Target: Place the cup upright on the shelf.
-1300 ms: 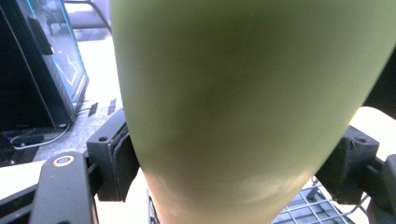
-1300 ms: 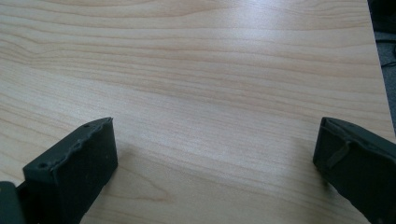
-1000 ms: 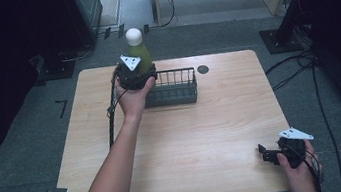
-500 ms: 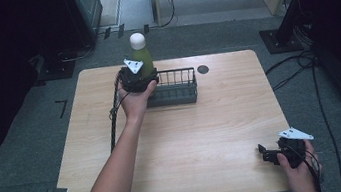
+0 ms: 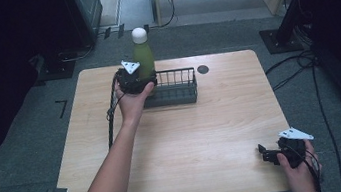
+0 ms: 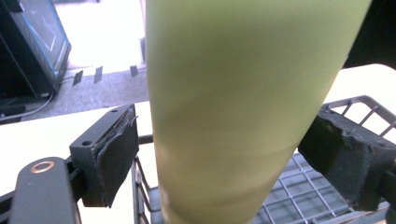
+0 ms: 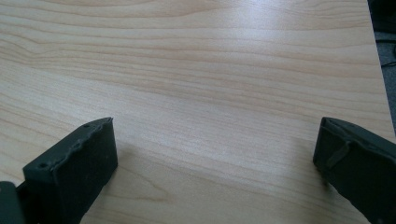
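Here, a green bottle [image 5: 143, 59] with a white cap [image 5: 138, 35] is standing upright in the upper middle of the high view, at the left end of a black wire basket [image 5: 177, 87], which is sitting near the far edge of the wooden table [image 5: 204, 136]. In the left gripper view the bottle [image 6: 243, 102] is rising as a broad pale-green column through the centre of the frame, with the basket's grid [image 6: 308, 196] showing behind and below it; whether the bottle's base is resting on that grid I cannot tell.

The left gripper [image 5: 137, 80] is sitting against the bottle's lower body, held by the person's left hand [image 5: 131, 101], whose forearm is reaching up from the bottom left of the high view. Its jaws are standing on either side of the bottle: the right-hand pad [image 6: 345, 149] is lying at the bottle's edge, while the left-hand pad [image 6: 114, 154] is showing a narrow gap to it, so the jaws are bracketing the bottle rather than squeezing it.

The right gripper [image 5: 270, 153] is lying low in the lower right of the high view, near the table's front corner, held in the right hand [image 5: 297, 169]. In the right gripper view its jaws are spread wide at the two lower corners of the frame, with bare wood grain [image 7: 210, 93] between them. A small dark disc [image 5: 203, 69] is lying on the table just right of the basket.
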Motion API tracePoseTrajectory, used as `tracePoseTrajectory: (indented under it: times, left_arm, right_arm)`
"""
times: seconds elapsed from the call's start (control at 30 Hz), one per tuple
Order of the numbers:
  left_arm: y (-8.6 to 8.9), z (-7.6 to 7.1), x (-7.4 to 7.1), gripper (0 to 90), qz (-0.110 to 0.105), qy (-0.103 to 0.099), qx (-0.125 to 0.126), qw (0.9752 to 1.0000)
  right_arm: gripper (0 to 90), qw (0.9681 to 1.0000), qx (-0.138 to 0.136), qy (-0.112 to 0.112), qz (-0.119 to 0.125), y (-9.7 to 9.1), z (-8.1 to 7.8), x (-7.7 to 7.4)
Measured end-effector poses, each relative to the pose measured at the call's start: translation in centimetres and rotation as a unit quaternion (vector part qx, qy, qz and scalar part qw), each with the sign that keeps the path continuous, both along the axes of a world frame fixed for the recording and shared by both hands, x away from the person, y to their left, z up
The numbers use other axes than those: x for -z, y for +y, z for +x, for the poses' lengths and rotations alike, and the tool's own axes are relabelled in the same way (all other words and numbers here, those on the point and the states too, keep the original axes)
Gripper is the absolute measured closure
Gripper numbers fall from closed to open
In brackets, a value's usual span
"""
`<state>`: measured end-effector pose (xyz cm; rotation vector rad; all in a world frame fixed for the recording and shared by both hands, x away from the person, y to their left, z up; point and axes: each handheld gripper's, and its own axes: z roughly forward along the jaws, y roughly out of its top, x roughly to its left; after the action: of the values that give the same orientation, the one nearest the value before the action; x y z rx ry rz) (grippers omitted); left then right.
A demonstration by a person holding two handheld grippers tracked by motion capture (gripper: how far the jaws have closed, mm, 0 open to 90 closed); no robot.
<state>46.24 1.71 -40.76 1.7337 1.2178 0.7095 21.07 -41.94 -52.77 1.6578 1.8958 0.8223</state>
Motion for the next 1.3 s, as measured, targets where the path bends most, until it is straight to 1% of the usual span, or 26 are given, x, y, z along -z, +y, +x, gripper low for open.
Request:
tracePoseTrajectory:
  times: [0.07,0.2,0.3,0.4,0.43,0.47,0.53,0.57,0.6,0.63,0.67,0.8,0.87,1.0,1.07,1.13,1.23,1.3]
  left_arm:
    - [0.1,0.1,0.0,11.4,-0.008,0.009,-0.001,0.9999]
    - [0.1,-0.1,-0.3,11.2,-0.016,0.006,0.002,0.9999]
    - [-0.1,-0.2,-0.3,13.2,-0.014,0.005,0.002,0.9999]
    - [-0.4,-0.4,-0.3,13.5,-0.005,0.005,0.002,1.0]
    - [-0.4,-0.4,-0.3,12.1,-0.005,0.005,0.002,1.0]
    - [-0.6,-0.6,-0.2,9.0,-0.006,0.01,0.001,0.9999]
    - [-0.7,-0.6,-0.1,8.0,-0.005,0.01,0.0,0.9999]
    - [-0.8,-0.6,-0.1,5.2,-0.009,0.01,0.0,0.9999]
    - [-0.8,-0.8,-0.3,3.1,-0.014,0.009,0.005,0.9998]
    - [-0.8,-0.8,-0.3,1.5,-0.014,0.009,0.005,0.9998]
    - [-0.8,-1.0,-0.4,0.0,-0.016,0.004,0.004,0.9999]
    - [-0.6,-1.4,-0.5,0.0,-0.021,0.002,0.01,0.9997]
    - [-0.5,-1.7,-0.5,0.0,-0.016,0.001,0.013,0.9998]
    - [0.1,-2.2,-0.4,0.0,-0.017,0.002,0.014,0.9997]
    - [0.1,-2.2,-0.3,0.0,-0.015,0.003,0.017,0.9997]
    - [0.2,-2.3,0.0,0.0,-0.008,0.004,0.017,0.9998]
    - [0.2,-2.3,0.3,0.0,-0.008,0.007,0.019,0.9998]
    - [0.2,-2.5,0.4,0.9,-0.007,0.005,0.02,0.9998]
  right_arm:
    - [0.0,1.0,0.0,0.0,0.0,0.0,0.0,0.0]
    - [0.0,1.0,0.0,0.0,0.0,0.0,0.0,0.0]
    - [0.0,1.0,0.0,0.0,0.0,0.0,0.0,0.0]
    - [0.0,1.0,0.001,0.0,0.001,0.0,0.0,0.0]
    - [0.0,1.0,0.001,0.0,0.001,0.0,0.0,0.0]
    - [0.0,1.0,0.0,0.0,0.0,0.0,0.0,0.0]
    - [0.0,1.0,0.0,0.0,0.001,0.0,0.0,0.0]
    - [0.0,1.0,0.0,0.0,0.0,0.0,0.0,0.0]
    - [0.0,1.0,0.0,0.0,0.0,0.0,0.0,0.0]
    - [0.0,1.0,0.0,0.0,0.0,0.0,0.0,0.0]
    - [0.0,1.0,0.0,0.0,0.0,0.0,0.0,0.0]
    - [0.0,1.0,0.0,0.0,0.0,0.0,0.0,0.0]
    - [0.0,1.0,0.0,0.0,0.0,0.0,0.0,0.0]
    - [0.0,1.0,0.0,0.0,0.0,0.0,0.0,0.0]
    - [0.0,1.0,0.0,0.0,0.0,0.0,0.0,0.0]
    - [0.0,1.0,0.0,0.002,0.001,0.0,0.1,0.0]
    - [0.0,1.0,0.0,0.001,0.001,0.0,0.1,0.0]
    - [0.0,1.0,0.0,0.001,0.001,0.0,0.1,0.0]
